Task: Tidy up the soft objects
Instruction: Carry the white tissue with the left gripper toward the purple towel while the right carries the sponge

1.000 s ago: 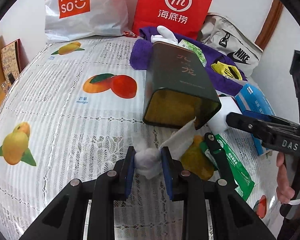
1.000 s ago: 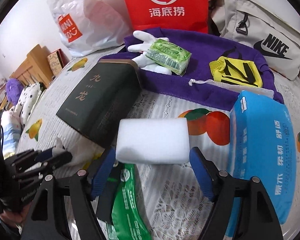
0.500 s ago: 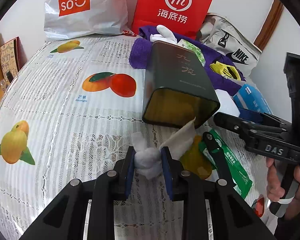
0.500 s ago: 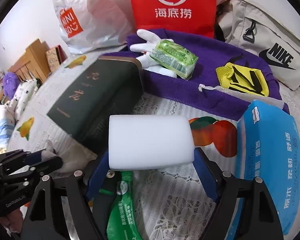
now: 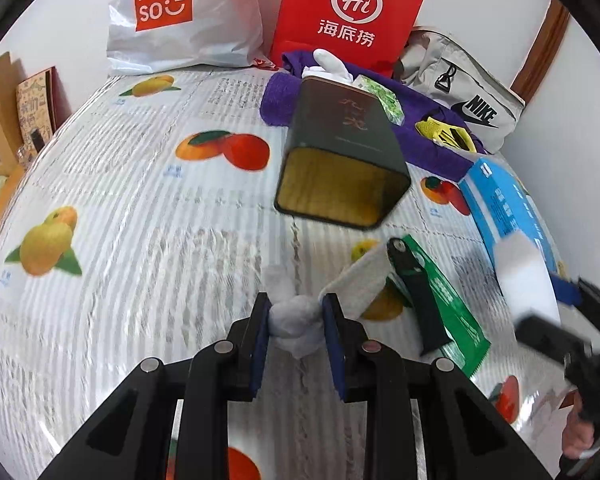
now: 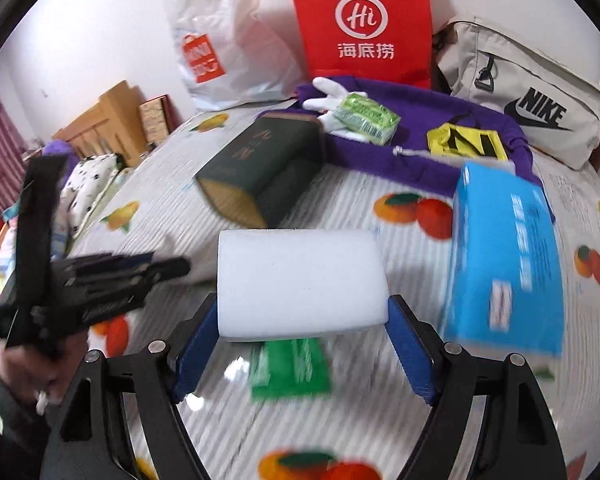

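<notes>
My left gripper [image 5: 295, 322] is shut on a bunched white cloth [image 5: 296, 320] and holds it above the fruit-print tablecloth [image 5: 140, 208]. My right gripper [image 6: 302, 326] is shut on a white foam sponge [image 6: 300, 280], lifted off the table; the sponge also shows in the left wrist view [image 5: 526, 276]. A dark green tin [image 5: 344, 160] lies on its side, open end toward the left gripper; it shows in the right wrist view [image 6: 260, 164] too. A purple towel [image 6: 420, 152] at the back carries a white glove [image 6: 332, 96], a green packet [image 6: 364, 118] and a yellow pouch [image 6: 464, 142].
A blue tissue pack [image 6: 504, 256] lies right of the sponge. A green sachet [image 6: 290, 366] and black scissors [image 5: 416, 288] lie under the grippers. A red paper bag [image 5: 348, 12], a white Miniso bag [image 5: 180, 16] and a Nike bag [image 5: 468, 88] stand at the back.
Both grippers have risen and pulled back. The right gripper lifted the sponge off the table and swung right of the left gripper. The cloth stays gripped.
</notes>
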The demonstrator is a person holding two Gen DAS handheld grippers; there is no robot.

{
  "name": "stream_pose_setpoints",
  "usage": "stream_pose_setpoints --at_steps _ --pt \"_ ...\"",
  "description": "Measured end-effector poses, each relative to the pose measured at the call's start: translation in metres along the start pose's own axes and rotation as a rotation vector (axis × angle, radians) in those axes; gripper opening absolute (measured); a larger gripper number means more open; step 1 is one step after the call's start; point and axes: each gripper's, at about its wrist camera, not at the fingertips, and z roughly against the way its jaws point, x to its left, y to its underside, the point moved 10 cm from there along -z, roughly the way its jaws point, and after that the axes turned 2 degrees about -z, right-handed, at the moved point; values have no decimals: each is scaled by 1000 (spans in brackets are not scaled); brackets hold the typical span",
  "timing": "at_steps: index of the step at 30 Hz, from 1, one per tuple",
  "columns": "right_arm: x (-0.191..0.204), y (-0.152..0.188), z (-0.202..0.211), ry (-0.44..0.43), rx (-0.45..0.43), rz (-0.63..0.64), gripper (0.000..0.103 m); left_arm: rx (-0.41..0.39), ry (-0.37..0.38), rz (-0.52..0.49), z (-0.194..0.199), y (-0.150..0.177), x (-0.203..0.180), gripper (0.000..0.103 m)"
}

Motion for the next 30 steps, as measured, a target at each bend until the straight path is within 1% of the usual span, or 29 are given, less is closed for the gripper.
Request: stream_pose_setpoints --at_steps 3,7,11,15,19,23,26,28,30 --pt "0 22 10 -2 8 10 81 -2 -1 14 6 11 -3 25" --pt "-11 48 21 17 13 -3 80 -3 -14 16 13 21 -7 25" --pt "-32 67 33 48 8 -48 80 10 -24 13 15 31 -13 25" --pt "-64 83 42 122 -1 -95 81 11 -25 11 14 38 -17 25" --pt "-89 91 46 167 -10 -142 81 -7 -19 11 12 39 -23 25" --pt "-106 92 41 199 -9 -180 81 -1 -33 -12 9 37 -26 26" --pt "-109 91 39 198 -14 -191 81 0 -7 1 8 34 -26 25" --pt "-108 89 39 200 -11 -185 81 6 -3 -10 9 32 -26 25" --pt "-105 87 40 186 -9 -188 81 -5 -4 -10 13 27 -26 25"
